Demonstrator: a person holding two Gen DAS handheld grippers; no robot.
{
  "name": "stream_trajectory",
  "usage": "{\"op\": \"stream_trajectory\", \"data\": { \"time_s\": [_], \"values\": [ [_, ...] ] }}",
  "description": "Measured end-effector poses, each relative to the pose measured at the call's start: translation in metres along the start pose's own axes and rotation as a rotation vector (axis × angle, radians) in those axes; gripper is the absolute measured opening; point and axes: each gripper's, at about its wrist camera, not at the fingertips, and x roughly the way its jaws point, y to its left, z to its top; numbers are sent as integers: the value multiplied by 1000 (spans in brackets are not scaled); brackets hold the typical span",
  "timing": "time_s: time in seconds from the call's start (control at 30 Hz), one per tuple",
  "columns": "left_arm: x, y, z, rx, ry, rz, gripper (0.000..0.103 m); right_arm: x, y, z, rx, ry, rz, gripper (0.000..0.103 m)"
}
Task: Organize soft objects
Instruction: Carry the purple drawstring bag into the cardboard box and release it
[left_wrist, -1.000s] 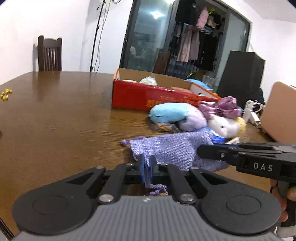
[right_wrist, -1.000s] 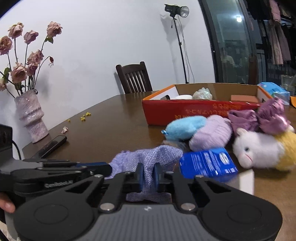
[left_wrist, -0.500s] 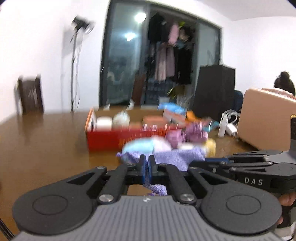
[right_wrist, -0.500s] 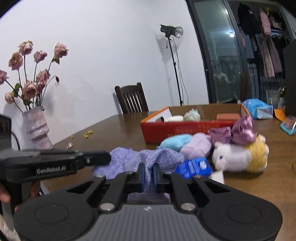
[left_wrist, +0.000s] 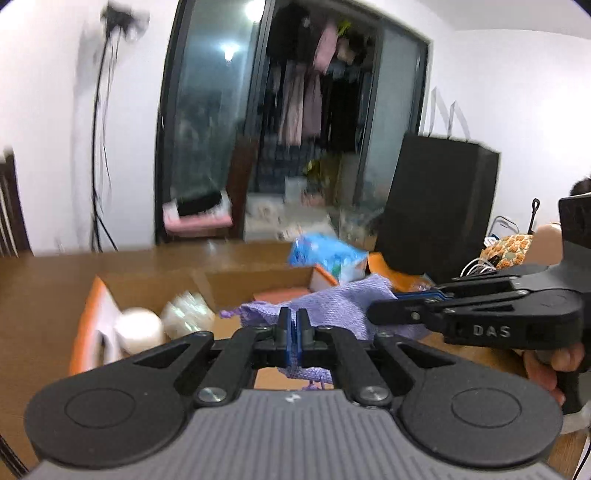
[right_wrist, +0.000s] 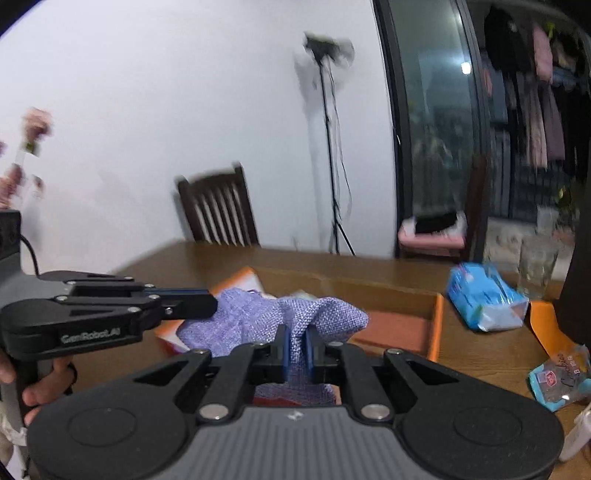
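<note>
Lifted off the table, purple pouch (left_wrist: 332, 306) hides box (left_wrist: 85, 321) contents.

The woven fabric pouch (right_wrist: 258, 317) is lilac. The open cardboard box (right_wrist: 437, 321) has orange edges and a brown inside. The wooden table (right_wrist: 480, 354) is brown. The plastic packet (right_wrist: 484, 302) is light blue.

Black left claw (left_wrist: 294, 332) and right claw (right_wrist: 296, 349), blue pads (left_wrist: 287, 341), silver screws, ribbed grey bodies, white lettering.
</note>
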Motion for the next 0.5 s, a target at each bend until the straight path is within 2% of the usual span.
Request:
{"op": "stream_trajectory", "data": {
  "time_s": [0.13,0.23,0.37,0.4,0.47,0.5],
  "values": [
    [58,10,-12,-39,123,7,3,46,-31,-5,49,125,-39,9],
    [76,11,-25,-32,176,-3,4,62,-37,-15,31,178,-78,9],
    [91,10,-34,-37,212,-25,7,68,-38,-24,6,206,-119,16],
    [93,10,-34,-39,220,-33,10,67,-39,-23,8,203,-126,18],
    [90,7,-33,-36,222,-25,33,63,-40,-20,5,191,-131,23],
    [87,5,-32,-26,210,-15,37,58,-40,-19,4,179,-132,24]
  ]
}}
